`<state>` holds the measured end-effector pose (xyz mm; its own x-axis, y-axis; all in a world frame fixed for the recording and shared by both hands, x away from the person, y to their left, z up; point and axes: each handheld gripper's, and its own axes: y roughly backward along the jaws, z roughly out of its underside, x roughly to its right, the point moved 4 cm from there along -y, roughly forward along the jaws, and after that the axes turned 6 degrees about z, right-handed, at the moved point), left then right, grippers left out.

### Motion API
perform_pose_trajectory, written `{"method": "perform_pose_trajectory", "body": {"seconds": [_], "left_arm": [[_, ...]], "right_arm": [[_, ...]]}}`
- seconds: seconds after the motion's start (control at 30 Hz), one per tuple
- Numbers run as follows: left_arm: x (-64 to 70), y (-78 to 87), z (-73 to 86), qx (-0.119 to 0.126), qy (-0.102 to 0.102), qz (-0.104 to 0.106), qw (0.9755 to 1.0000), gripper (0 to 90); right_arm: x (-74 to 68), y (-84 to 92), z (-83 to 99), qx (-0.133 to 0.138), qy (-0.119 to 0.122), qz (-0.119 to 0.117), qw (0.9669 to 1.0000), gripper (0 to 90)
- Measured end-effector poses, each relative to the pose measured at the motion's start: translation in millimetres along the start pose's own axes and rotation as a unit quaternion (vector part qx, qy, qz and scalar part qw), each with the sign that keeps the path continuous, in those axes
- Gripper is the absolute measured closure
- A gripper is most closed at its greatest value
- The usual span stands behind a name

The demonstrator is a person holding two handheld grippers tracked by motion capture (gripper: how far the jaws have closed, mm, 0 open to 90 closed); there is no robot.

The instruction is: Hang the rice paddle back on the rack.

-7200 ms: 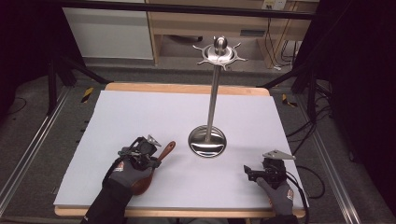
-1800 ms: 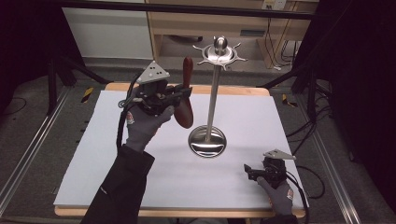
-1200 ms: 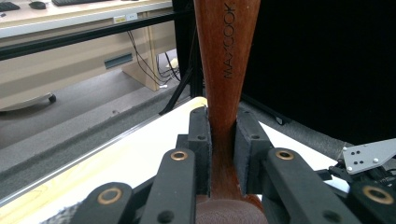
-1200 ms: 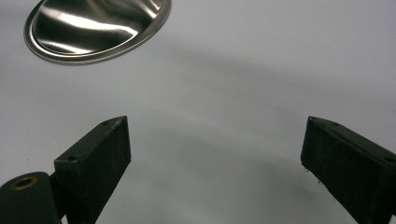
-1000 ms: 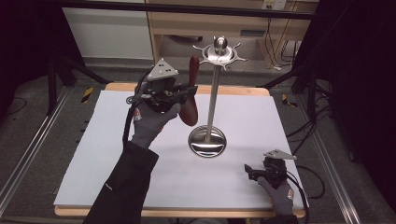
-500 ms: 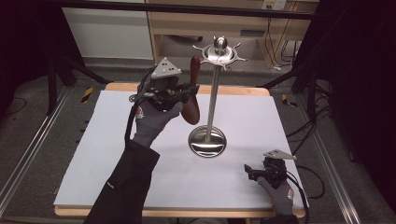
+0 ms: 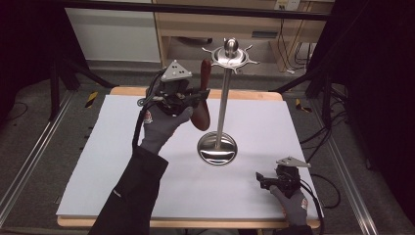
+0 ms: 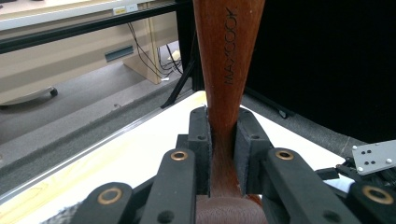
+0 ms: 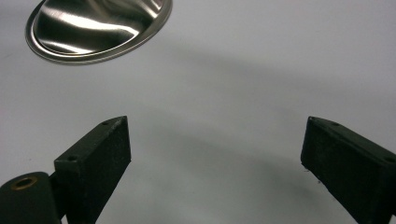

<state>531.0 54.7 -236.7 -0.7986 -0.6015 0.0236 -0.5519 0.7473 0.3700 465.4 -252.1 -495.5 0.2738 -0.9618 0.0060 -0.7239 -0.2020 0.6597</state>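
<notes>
From the high view, your left gripper (image 7: 201,93) is raised above the far half of the white table (image 7: 98,161), pinching a brown wooden spoon (image 7: 201,103) by its handle. The spoon stands nearly upright, bowl downward below the jaws and handle tip rising above them, just beside the crown of the metal hanging stand (image 7: 224,98). Your right gripper (image 7: 263,180) rests low near the table's near right corner, well apart from the spoon.

In the left gripper view, your left gripper (image 8: 223,154) has both pads pressed on the spoon (image 8: 226,60), which runs straight up between them.

In the right gripper view, your right gripper (image 9: 215,163) has its jaws spread wide over bare table, the stand's round base (image 9: 98,28) ahead at upper left.
</notes>
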Motion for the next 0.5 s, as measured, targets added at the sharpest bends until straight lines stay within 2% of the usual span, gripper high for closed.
{"method": "perform_pose_trajectory", "body": {"seconds": [0.5], "left_arm": [[0.8, -9.4, -1.8, 0.001, 0.003, 0.003, 1.0, 77.8]], "right_arm": [[-0.1, 0.2, -0.1, 0.0, -0.001, -0.001, 1.0, 8.7]]}}
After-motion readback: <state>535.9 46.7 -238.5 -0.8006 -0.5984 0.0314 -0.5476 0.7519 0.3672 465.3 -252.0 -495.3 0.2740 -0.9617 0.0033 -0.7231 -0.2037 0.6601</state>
